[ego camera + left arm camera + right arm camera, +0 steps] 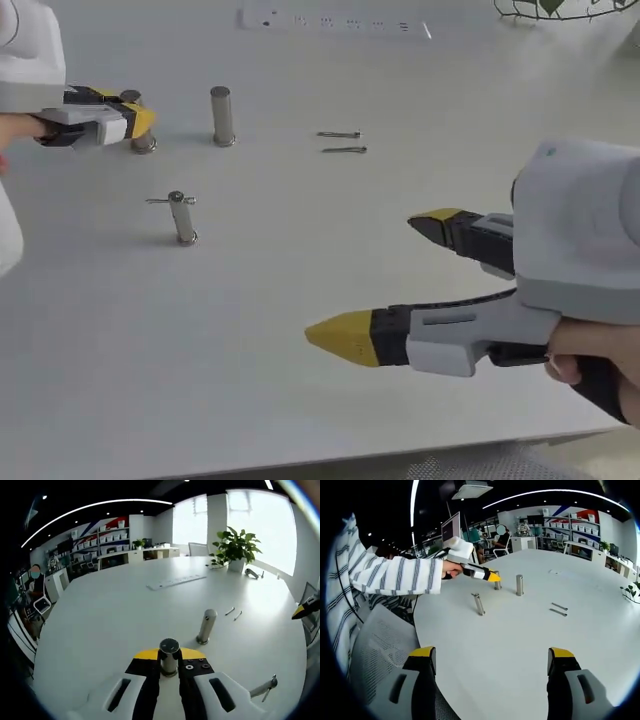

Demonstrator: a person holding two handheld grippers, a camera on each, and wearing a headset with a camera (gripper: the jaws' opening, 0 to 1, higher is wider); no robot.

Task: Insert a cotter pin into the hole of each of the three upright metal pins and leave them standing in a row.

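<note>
left tool (170, 661) clenched on steel pin (169, 649) (shiny, upright) | right tool (492, 654) released

Broad flat tabletop (300, 330) was plain white. Each upright cylindrical metal pin (221, 115) was shiny silver-grey, thin wire cotter pins (338, 134) likewise. Left gripper (140, 116) and right gripper (362, 278) had white-grey shells, black jaws, yellow tips. Long fabric sleeve (395, 577) was white with dark stripes. Leafy potted plant (235, 542) was green.
</note>
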